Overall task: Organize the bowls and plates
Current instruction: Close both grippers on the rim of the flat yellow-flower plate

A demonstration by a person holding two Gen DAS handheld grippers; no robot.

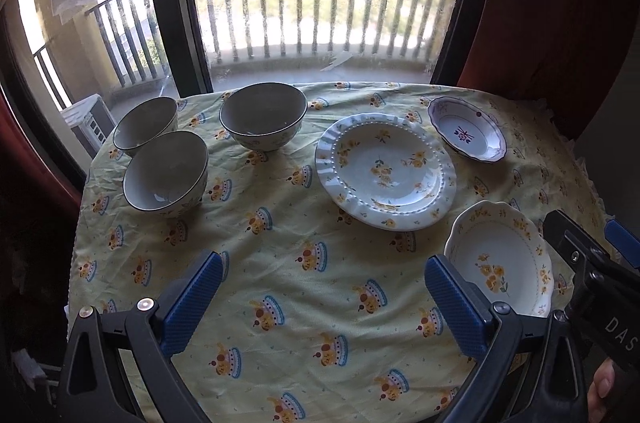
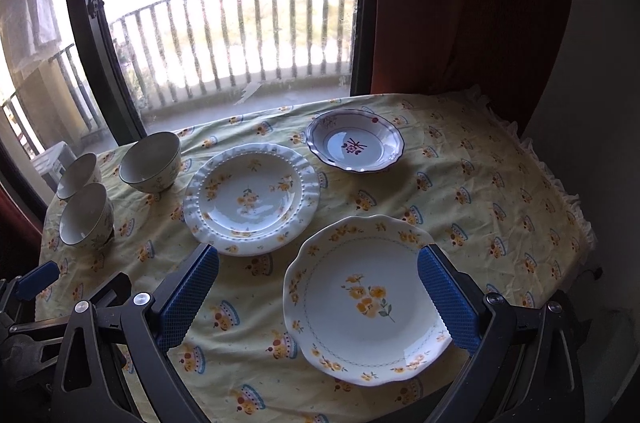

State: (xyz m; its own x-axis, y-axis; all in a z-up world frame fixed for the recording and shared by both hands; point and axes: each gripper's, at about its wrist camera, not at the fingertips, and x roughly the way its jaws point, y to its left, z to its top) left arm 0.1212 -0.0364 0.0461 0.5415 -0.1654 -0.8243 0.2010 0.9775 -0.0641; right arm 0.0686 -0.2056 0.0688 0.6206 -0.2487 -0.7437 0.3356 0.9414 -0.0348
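Both tongs stand wide open and hold nothing: the left gripper (image 1: 322,299) hangs over bare cloth at six o'clock of the table, while the right gripper (image 2: 318,297) hovers over the near scalloped white plate with yellow flowers (image 2: 362,297), its blue ribbed pads (image 2: 446,297) apart from the rim.

Nothing looks stacked yet. A sound start, I judge, is for the right gripper to drop to the rim at about three o'clock, one pad above and one under the lip, pinch firmly, and lift level; glazed china will slip if tilted.

On the yellow crown-print tablecloth (image 1: 280,223), three grey-lined ceramic bowls sit from nine to eleven o'clock: the front bowl (image 1: 166,173) just beside or touching the back-left bowl (image 1: 146,125), the third bowl (image 1: 263,117) apart.

The large ribbed white plate with yellow flowers (image 1: 386,169) lies at centre, and the small blue-rimmed dish with a purple motif (image 1: 466,129) at one o'clock. All are empty.
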